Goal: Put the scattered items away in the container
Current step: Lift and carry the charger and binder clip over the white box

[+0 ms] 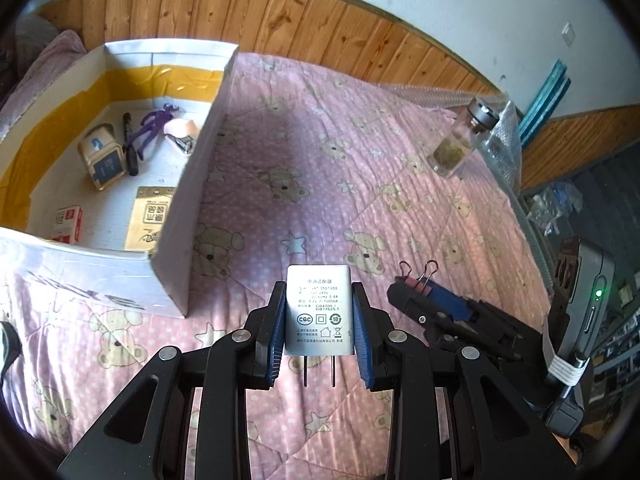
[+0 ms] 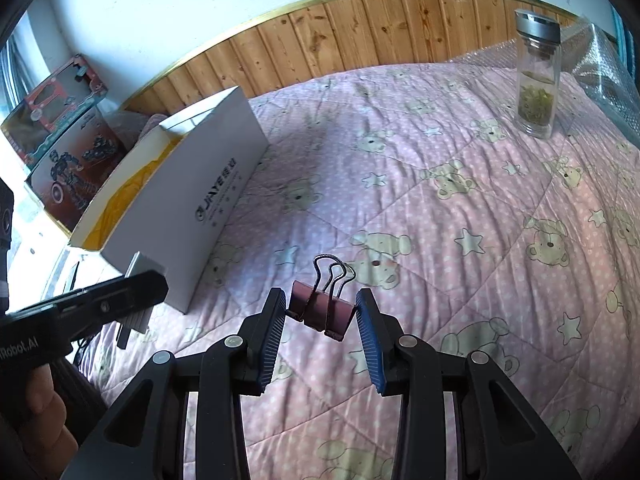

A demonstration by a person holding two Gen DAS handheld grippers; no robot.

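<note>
Pink quilt (image 1: 320,160) under white, label-printed charger (image 1: 319,312)

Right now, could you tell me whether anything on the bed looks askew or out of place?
Only the binder clip looks askew: it sits tilted and off-centre between the right gripper fingers. The glass bottle stands upright on the quilt, apart from the white box. Nothing appears spilled or damaged.

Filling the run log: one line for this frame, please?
left gripper: shut on charger | right gripper: shut on binder clip | box: holds earlier items | bottle: on quilt
</note>
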